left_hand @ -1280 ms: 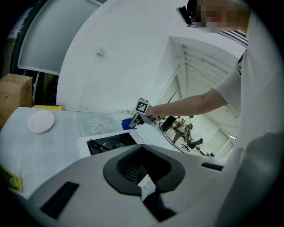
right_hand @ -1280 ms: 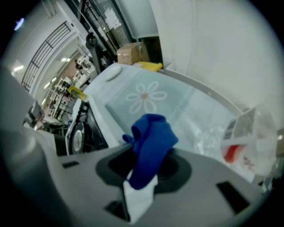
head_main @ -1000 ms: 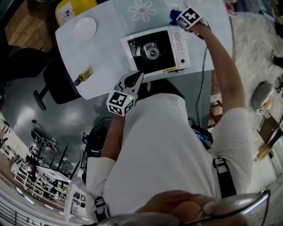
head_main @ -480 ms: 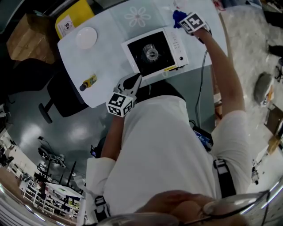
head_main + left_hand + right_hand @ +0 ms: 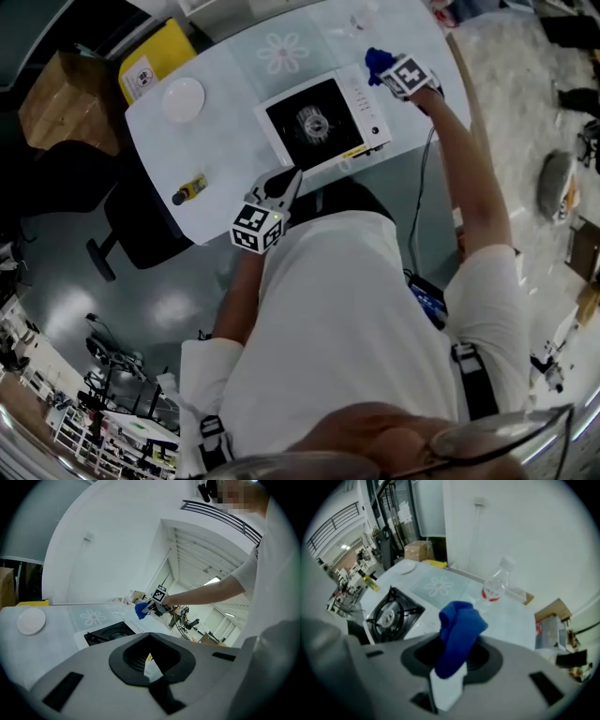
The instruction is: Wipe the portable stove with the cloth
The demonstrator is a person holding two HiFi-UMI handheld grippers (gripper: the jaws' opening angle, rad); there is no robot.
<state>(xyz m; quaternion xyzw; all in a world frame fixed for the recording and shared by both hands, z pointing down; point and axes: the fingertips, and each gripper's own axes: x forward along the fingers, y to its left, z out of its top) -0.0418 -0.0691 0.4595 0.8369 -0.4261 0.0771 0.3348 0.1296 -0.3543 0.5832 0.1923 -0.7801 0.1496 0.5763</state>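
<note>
Our right tongs (image 5: pixel 386 69) are clamped on the blue cloth (image 5: pixel 377 60), up by the far right corner of the portable stove (image 5: pixel 317 117) on the tabletop (image 5: pixel 220 141). Left tongs (image 5: pixel 284 180) look pinched together with nothing in them, hovering near the stove's front edge.

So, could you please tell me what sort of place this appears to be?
Most likely a lab or workshop rather than a kitchen: the portable stove sits on a white table beside a black office chair, with a cardboard box and equipment stands beyond.
</note>
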